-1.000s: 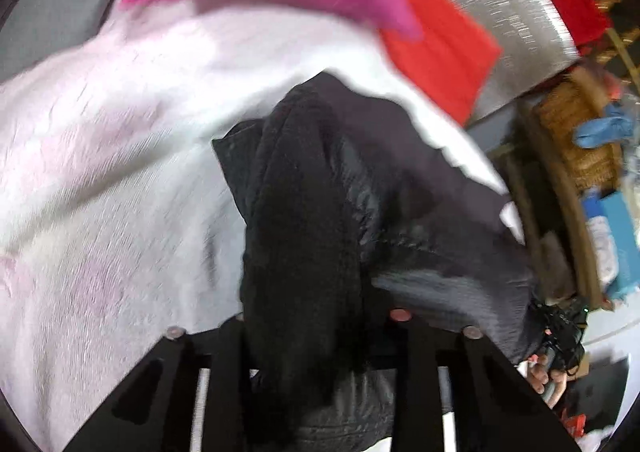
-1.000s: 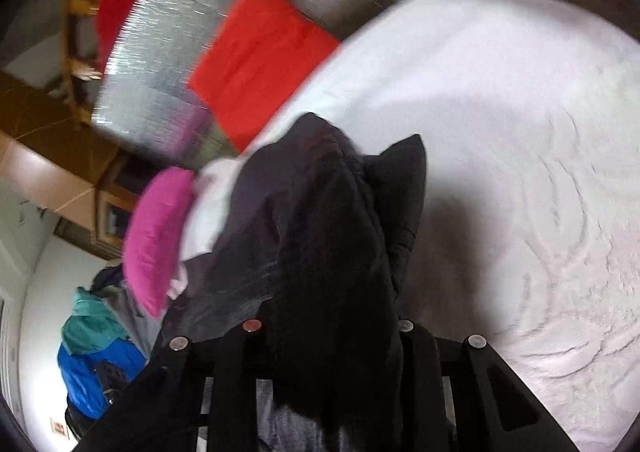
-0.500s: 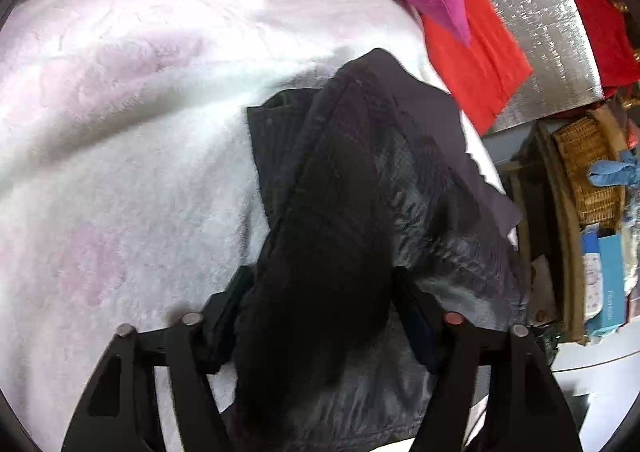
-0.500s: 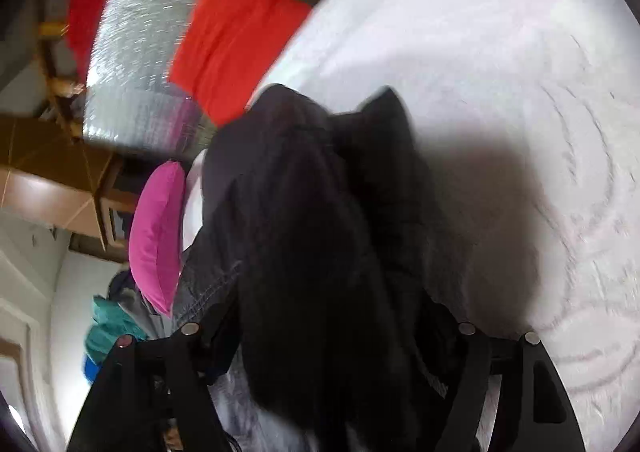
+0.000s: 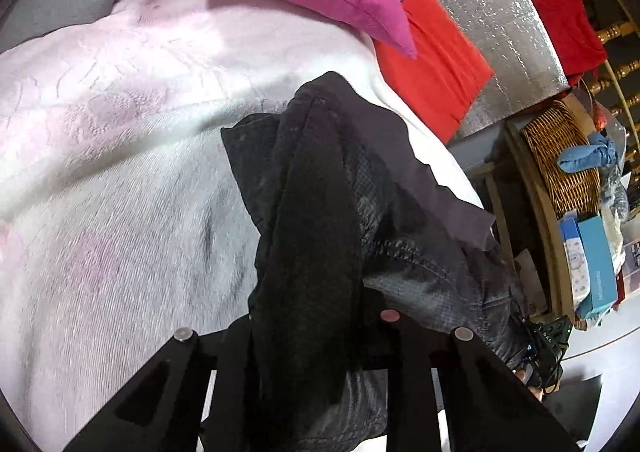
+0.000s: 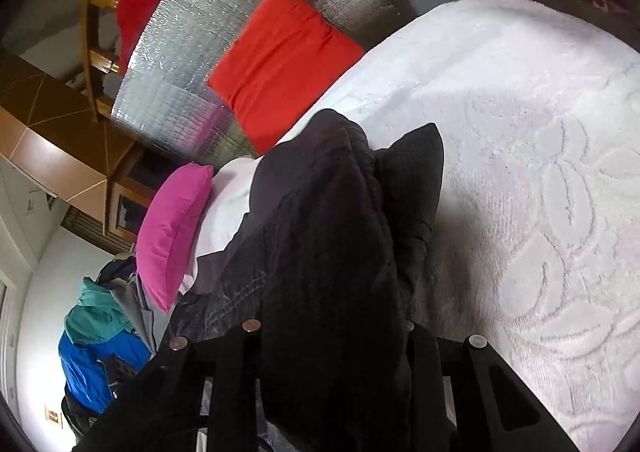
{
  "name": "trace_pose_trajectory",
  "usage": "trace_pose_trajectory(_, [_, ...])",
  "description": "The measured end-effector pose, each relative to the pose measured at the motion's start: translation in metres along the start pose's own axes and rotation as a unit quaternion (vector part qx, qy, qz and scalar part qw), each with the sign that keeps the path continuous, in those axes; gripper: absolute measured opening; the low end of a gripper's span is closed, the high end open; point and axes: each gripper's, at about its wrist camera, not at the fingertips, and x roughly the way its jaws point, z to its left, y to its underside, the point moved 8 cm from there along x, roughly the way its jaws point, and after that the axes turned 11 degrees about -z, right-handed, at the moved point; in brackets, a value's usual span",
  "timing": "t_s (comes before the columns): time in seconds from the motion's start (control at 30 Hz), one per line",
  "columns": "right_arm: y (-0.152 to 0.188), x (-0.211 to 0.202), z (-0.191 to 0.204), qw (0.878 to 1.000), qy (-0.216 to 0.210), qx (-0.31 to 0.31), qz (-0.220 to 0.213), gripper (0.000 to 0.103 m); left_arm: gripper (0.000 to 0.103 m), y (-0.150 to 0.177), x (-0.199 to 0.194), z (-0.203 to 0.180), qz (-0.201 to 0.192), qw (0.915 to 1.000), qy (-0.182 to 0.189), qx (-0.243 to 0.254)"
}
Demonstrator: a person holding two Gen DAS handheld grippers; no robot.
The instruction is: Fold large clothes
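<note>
Fingers of the left gripper and right gripper, having just been closing, are pinching the dark jacket, bunched mid-frame and draping over the white blanket.

Left gripper pitched down, jaws just closed in, now clamped on a bunch of the black jacket. Right gripper same: angled down, jaws just closed, pinching the jacket's other bunched end.
</note>
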Motion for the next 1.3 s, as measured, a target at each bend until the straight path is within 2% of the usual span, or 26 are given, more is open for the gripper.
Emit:
trace_pose_trajectory(0.1, [0.002,-0.007,-0.008,1.000,0.003,0.011,0.008,0.031,0.022,0.005,-0.001,-0.002,0.010,1.0000,-0.001,0.000])
trace_pose_trajectory(0.17, [0.006,-0.005,-0.022,0.999,0.011,0.028,0.026,0.033,0.024,0.012,-0.002,0.007,0.022,0.9996,-0.015,-0.005])
trace_pose_trajectory(0.23, [0.014,0.002,-0.038,0.998,0.024,0.044,0.046,0.043,0.034,0.019,0.008,0.021,0.039,0.9983,-0.042,-0.010])
trace_pose_trajectory(0.27, [0.020,0.005,-0.049,0.996,0.031,0.065,0.060,0.055,0.045,0.024,0.014,0.029,0.051,0.9965,-0.067,0.001])
trace_pose_trajectory(0.3, [0.022,0.003,-0.058,0.993,0.035,0.094,0.068,0.060,0.056,0.025,0.013,0.034,0.049,0.9950,-0.087,0.004])
trace_pose_trajectory(0.37, [0.018,-0.007,-0.065,0.989,0.033,0.129,0.058,0.062,0.055,0.022,0.001,0.032,0.030,0.9942,-0.102,0.010])
trace_pose_trajectory(0.4, [0.013,-0.020,-0.066,0.989,0.025,0.138,0.040,0.064,0.056,0.019,-0.008,0.028,0.018,0.9937,-0.109,0.021])
trace_pose_trajectory(0.43, [0.009,-0.030,-0.067,0.989,0.021,0.141,0.027,0.069,0.056,0.015,-0.016,0.024,0.002,0.9927,-0.117,0.029])
trace_pose_trajectory(0.53, [0.002,-0.071,-0.066,0.989,0.010,0.145,-0.017,0.072,0.061,0.007,-0.063,0.016,-0.088,0.9833,-0.151,0.051])
trace_pose_trajectory(0.57, [0.004,-0.083,-0.064,0.989,0.008,0.142,-0.026,0.075,0.065,0.007,-0.073,0.012,-0.106,0.9810,-0.152,0.057])
trace_pose_trajectory(0.63, [0.012,-0.101,-0.059,0.989,0.005,0.142,-0.033,0.076,0.068,0.018,-0.094,0.003,-0.126,0.9792,-0.143,0.069])
trace_pose_trajectory(0.73, [0.040,-0.119,-0.051,0.990,-0.012,0.143,-0.018,0.077,0.071,0.050,-0.110,0.003,-0.128,0.9832,-0.114,0.063])
trace_pose_trajectory(0.8, [0.060,-0.122,-0.048,0.990,-0.012,0.140,-0.003,0.077,0.072,0.070,-0.101,0.004,-0.109,0.9882,-0.100,0.041])
trace_pose_trajectory(0.87, [0.078,-0.117,-0.044,0.990,-0.008,0.137,0.023,0.077,0.072,0.090,-0.090,0.011,-0.073,0.9931,-0.092,-0.005])
trace_pose_trajectory(0.93, [0.092,-0.107,-0.038,0.990,-0.009,0.138,0.040,0.077,0.072,0.103,-0.078,0.017,-0.049,0.9946,-0.080,-0.045])
trace_pose_trajectory(1.03, [0.104,-0.089,-0.033,0.988,-0.004,0.145,0.051,0.077,0.072,0.107,-0.070,0.025,-0.051,0.9920,-0.093,-0.068])
trace_pose_trajectory(1.17, [0.102,-0.069,-0.036,0.985,0.006,0.166,0.039,0.077,0.072,0.100,-0.061,0.027,-0.068,0.9895,-0.084,-0.096])
trace_pose_trajectory(1.3, [0.097,-0.052,-0.041,0.980,0.008,0.199,0.021,0.078,0.072,0.098,-0.046,0.038,-0.059,0.9865,-0.068,-0.136])
